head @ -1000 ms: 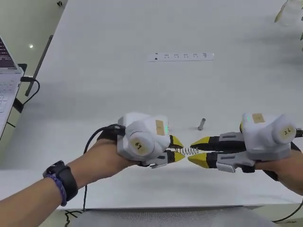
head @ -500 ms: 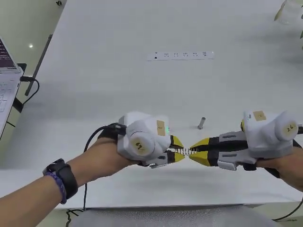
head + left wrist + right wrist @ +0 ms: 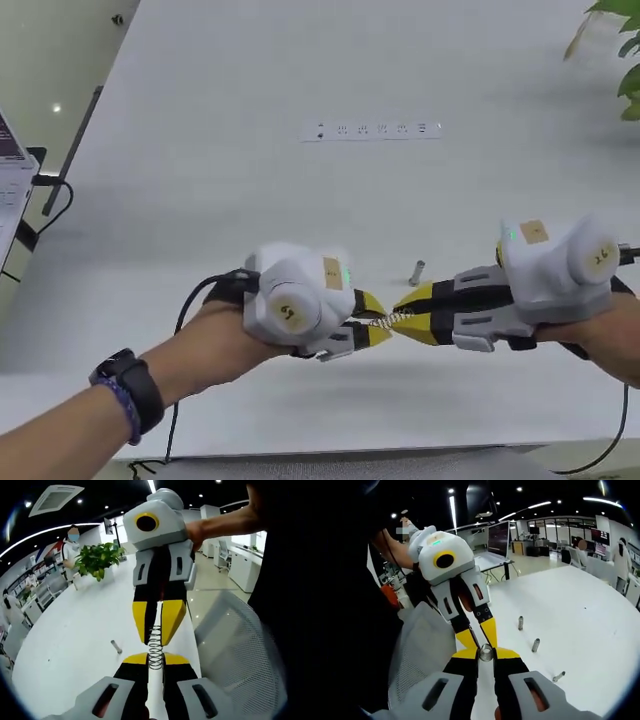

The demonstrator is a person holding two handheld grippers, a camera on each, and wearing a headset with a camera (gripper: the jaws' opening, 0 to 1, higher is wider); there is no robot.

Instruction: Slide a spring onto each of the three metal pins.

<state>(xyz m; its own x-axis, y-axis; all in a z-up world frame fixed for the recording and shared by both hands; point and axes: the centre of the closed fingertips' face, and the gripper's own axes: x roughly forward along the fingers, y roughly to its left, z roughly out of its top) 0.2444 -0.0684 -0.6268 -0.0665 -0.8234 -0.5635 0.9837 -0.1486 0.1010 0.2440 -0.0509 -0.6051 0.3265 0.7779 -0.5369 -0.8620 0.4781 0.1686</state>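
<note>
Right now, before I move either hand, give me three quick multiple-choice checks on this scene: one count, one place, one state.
1. How many metal pins are on the table in the right gripper view?
A. one
B. three
C. five

2. Where is the spring?
A. lying on the table
B. standing on a pin
C. bridging the left gripper and the right gripper

3. The right gripper's fingers are:
A. closed on the spring's end
B. spread wide
C. closed on a pin

Answers:
1 B: three pins sit apart on the white top.
2 C: the head view shows the spring spanning both sets of yellow tips above the table.
3 A: the right gripper view shows the coil's end pinched between them.
</note>
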